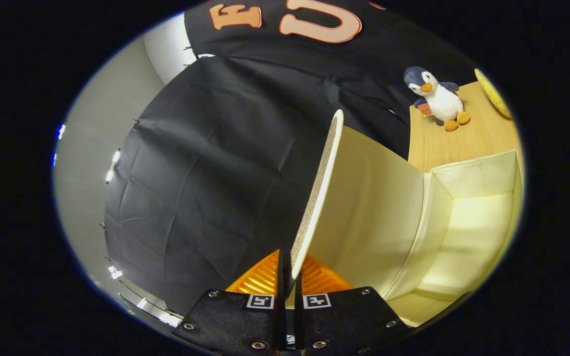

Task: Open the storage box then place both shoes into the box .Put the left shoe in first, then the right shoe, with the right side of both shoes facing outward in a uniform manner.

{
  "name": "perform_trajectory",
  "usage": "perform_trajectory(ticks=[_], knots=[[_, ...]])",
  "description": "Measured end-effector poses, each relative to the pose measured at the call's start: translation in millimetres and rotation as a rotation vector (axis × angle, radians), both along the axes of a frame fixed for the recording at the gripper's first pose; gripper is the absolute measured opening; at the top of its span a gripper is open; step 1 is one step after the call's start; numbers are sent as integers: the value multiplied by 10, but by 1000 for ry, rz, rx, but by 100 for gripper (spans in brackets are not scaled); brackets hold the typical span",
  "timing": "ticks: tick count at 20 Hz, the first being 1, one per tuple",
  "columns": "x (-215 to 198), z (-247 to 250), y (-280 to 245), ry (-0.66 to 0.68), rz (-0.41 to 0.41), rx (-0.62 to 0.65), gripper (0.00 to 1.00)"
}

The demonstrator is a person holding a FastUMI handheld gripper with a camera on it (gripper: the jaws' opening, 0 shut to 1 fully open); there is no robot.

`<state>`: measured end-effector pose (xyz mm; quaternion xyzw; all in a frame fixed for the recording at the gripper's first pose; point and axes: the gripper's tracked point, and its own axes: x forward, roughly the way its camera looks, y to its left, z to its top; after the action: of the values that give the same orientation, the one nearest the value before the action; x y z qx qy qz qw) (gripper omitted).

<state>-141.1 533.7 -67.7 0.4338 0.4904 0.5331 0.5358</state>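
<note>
My gripper is shut on the front edge of the storage box's lid, one finger on each face of it. The lid stands raised, nearly upright, its cream inner side turned toward the box and its speckled rim running away from the fingers. To the right of the lid the open storage box shows a cream interior with nothing in it that I can see.
Beyond the box is a wooden tabletop with a plush penguin standing on it and a yellow object at its far edge. Black cloth walls the booth behind and left of the lid.
</note>
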Motion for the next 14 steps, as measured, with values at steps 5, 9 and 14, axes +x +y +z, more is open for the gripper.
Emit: perform_trajectory(ticks=[5, 9, 14], knots=[[231, 20, 354, 74, -128, -21, 13], [281, 29, 377, 16, -155, -62, 26], [484, -166, -14, -68, -222, -147, 51]])
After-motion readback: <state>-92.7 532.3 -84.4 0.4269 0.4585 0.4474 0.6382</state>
